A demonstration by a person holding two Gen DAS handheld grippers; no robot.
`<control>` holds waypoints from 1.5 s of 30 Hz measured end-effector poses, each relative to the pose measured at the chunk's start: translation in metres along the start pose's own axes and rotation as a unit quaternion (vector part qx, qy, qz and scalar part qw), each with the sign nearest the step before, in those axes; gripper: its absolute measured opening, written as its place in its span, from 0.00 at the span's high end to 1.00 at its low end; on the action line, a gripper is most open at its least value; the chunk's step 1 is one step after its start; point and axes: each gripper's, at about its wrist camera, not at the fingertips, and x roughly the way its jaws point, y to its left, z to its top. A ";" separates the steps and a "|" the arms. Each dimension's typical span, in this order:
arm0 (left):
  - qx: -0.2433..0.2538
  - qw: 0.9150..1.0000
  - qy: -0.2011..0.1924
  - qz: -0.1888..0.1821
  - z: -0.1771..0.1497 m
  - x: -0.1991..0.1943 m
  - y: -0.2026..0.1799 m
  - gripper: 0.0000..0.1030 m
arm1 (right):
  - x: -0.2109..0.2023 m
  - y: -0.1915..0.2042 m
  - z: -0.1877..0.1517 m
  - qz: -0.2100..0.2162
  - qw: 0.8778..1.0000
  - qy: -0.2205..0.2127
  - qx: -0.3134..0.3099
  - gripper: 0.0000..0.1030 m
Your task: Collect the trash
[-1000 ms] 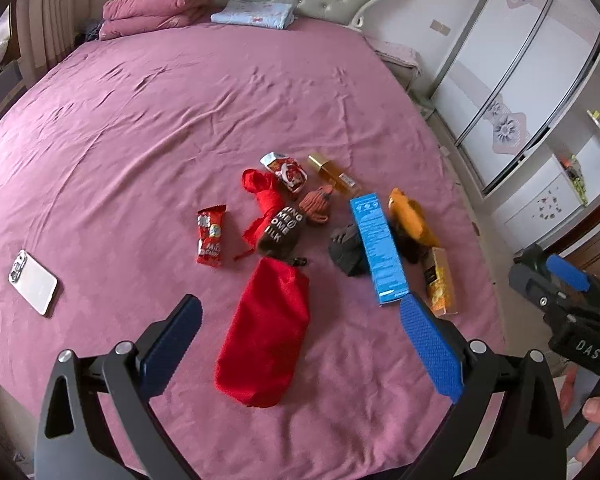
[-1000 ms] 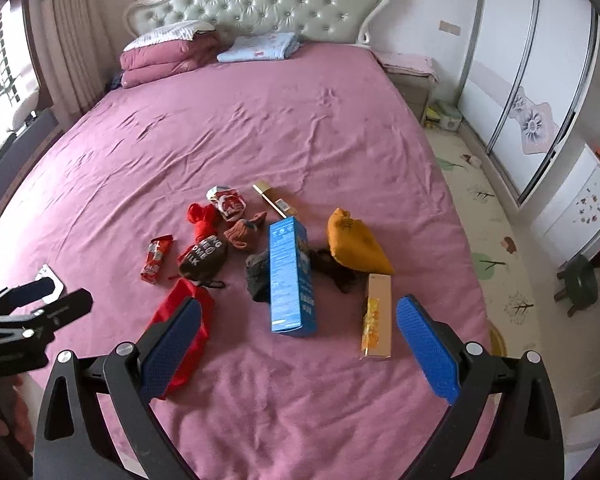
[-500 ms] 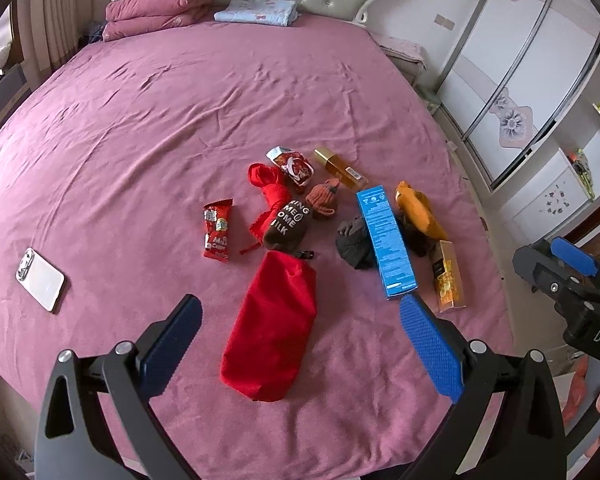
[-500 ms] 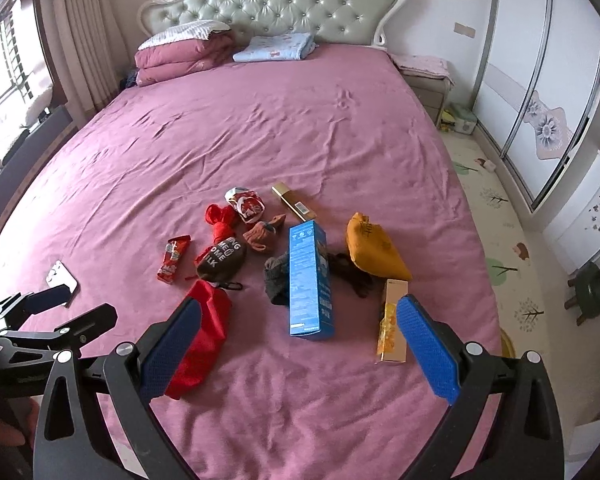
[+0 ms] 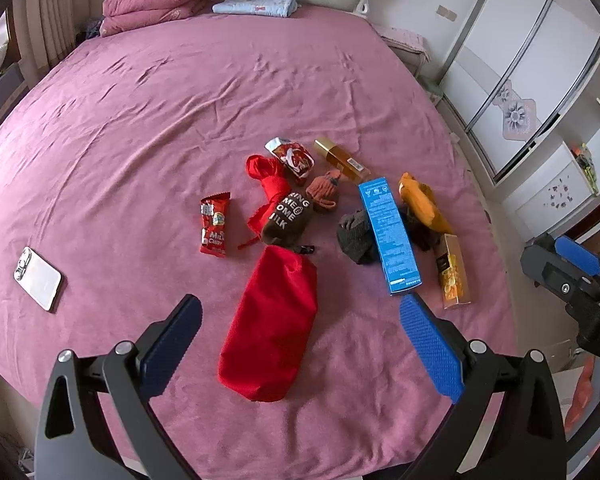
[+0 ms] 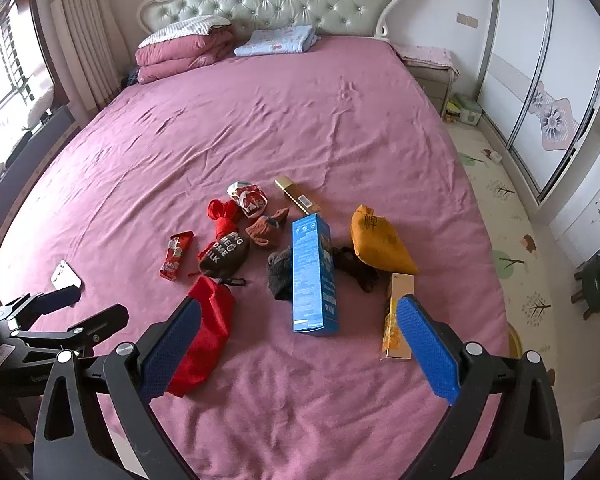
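Pink bedspread [image 5: 180, 120] carries your clutter: red bag [image 5: 272, 320], blue box [image 5: 388, 236], snack wrapper [image 5: 215, 224]; your left gripper [image 5: 300, 344] and right gripper [image 6: 296, 348] hover wide open, empty

A home bedroom: bed [image 6: 300, 128], tufted headboard [image 6: 276, 0], sliding wardrobe [image 6: 548, 80].

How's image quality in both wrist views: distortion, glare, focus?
Left wrist: strong fisheye, the bed bulges round, dark vignette in the corners; left tongs and red bag are sharp. Right wrist: same barrel bend, the window at left is blown out; light on the blue box is soft, with faint shadows.
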 end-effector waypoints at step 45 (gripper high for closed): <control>-0.010 1.000 0.022 0.019 0.007 0.025 -0.009 0.04 | 0.023 -0.013 0.002 0.017 1.000 0.023 0.005 0.08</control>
